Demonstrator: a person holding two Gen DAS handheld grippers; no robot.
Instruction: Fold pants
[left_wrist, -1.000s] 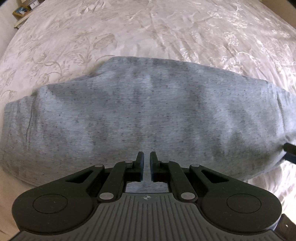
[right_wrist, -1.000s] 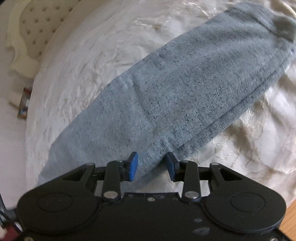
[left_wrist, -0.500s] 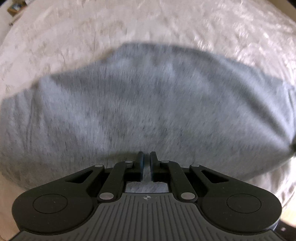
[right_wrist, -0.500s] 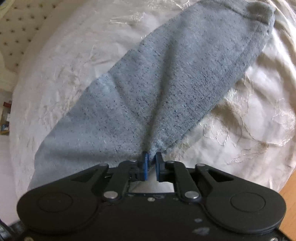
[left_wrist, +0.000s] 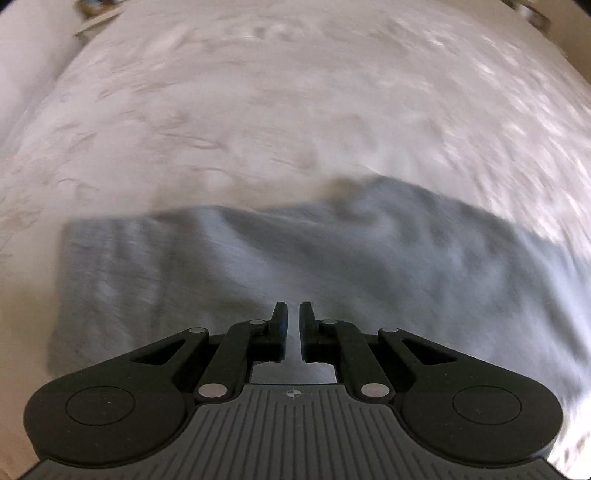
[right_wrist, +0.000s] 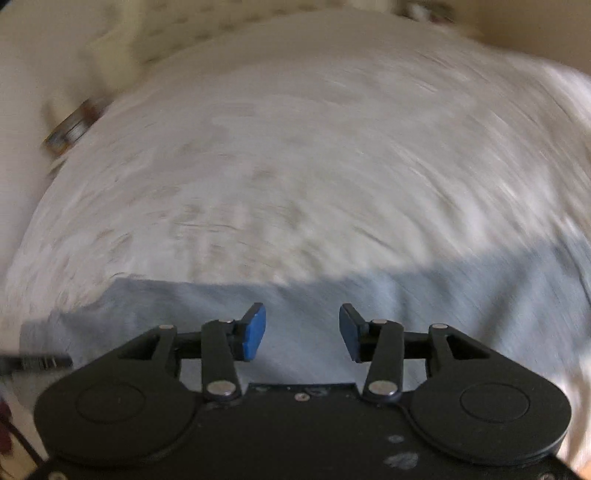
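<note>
The grey pants (left_wrist: 332, 266) lie folded as a wide band on the white bedspread (left_wrist: 295, 110); both views are motion-blurred. My left gripper (left_wrist: 290, 325) is nearly closed over the near edge of the pants, with a thin strip of grey fabric showing between its fingers. In the right wrist view the pants (right_wrist: 406, 314) fill the lower half. My right gripper (right_wrist: 302, 330) is open with its blue pads apart, just above the fabric and holding nothing.
The bedspread (right_wrist: 295, 166) stretches beyond the pants in both views. A small framed object (right_wrist: 70, 129) sits past the bed's left edge. A padded headboard (right_wrist: 221, 37) is at the back. A dark cable (right_wrist: 33, 363) shows at lower left.
The right gripper, shut on the pants' edge half a second ago, has opened and let go. Both cameras have swung, and the pants now lie as a shorter band nearer the grippers.
</note>
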